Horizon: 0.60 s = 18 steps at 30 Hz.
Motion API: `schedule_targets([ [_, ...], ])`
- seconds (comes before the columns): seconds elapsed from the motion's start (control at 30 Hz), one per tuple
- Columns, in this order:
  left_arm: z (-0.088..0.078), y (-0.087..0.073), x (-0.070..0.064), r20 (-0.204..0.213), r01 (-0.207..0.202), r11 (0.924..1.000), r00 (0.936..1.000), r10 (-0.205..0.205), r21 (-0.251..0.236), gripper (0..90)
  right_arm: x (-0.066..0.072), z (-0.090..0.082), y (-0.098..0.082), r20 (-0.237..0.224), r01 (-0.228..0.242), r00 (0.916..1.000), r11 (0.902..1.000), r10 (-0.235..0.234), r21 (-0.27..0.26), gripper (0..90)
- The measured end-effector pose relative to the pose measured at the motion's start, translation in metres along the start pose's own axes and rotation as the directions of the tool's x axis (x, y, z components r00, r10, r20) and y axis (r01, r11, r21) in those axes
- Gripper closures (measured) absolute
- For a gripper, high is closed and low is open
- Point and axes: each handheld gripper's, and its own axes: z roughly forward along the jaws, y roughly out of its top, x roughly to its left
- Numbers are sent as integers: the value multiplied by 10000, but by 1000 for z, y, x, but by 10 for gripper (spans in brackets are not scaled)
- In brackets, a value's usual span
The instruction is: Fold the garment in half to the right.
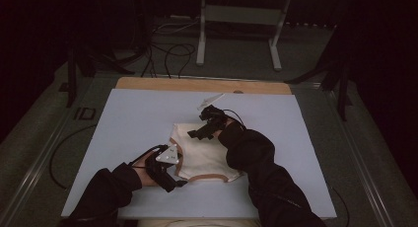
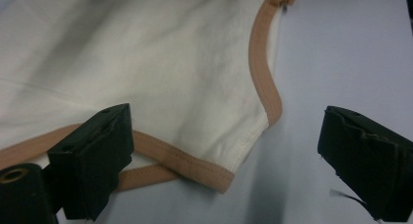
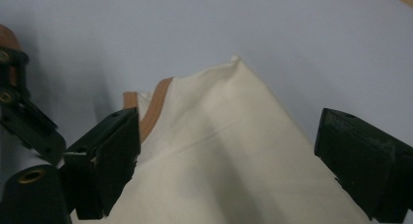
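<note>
A cream garment (image 1: 204,155) with tan trim lies flat on the pale board (image 1: 138,118). My left gripper (image 1: 178,180) is at its near left corner. In the left gripper view the left gripper (image 2: 226,121) is open, low over the board, and a trimmed corner of the garment (image 2: 160,63) lies between the jaws with the tan trim (image 2: 265,63) curving away. My right gripper (image 1: 196,134) is over the garment's far edge. In the right gripper view the right gripper (image 3: 229,119) is open astride a folded point of the cloth (image 3: 234,151), with tan trim (image 3: 153,107) by one jaw.
The board rests on a table with a wooden strip (image 1: 197,85) along its far edge. Beyond it, a metal stand (image 1: 236,19) and loose cables (image 1: 167,54) sit on the dark floor. Bare board stretches left and right of the garment.
</note>
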Motion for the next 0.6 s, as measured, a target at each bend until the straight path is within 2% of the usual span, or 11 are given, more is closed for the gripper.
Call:
schedule_targets([
  [0.2, 10, -4, -1, 320, -239, 9988, 9992, 225, 421, 190, 3, 5, 2, -63, 97, 9999, 9999, -96, 139, 97],
  [0.3, 12, -6, -1, 372, -453, 9972, 9984, 432, 590, 276, 4, 7, 2, -138, 169, 9998, 9997, -167, 191, 97],
  [0.43, 15, -7, -3, 144, -764, 9952, 9970, 757, 617, 387, 5, 10, 2, -160, 182, 9997, 9995, -178, 255, 97],
  [0.6, 18, -5, 0, 256, -702, 9960, 9973, 689, 543, 471, 6, 13, 3, -202, 157, 9997, 9995, -151, 284, 97],
])
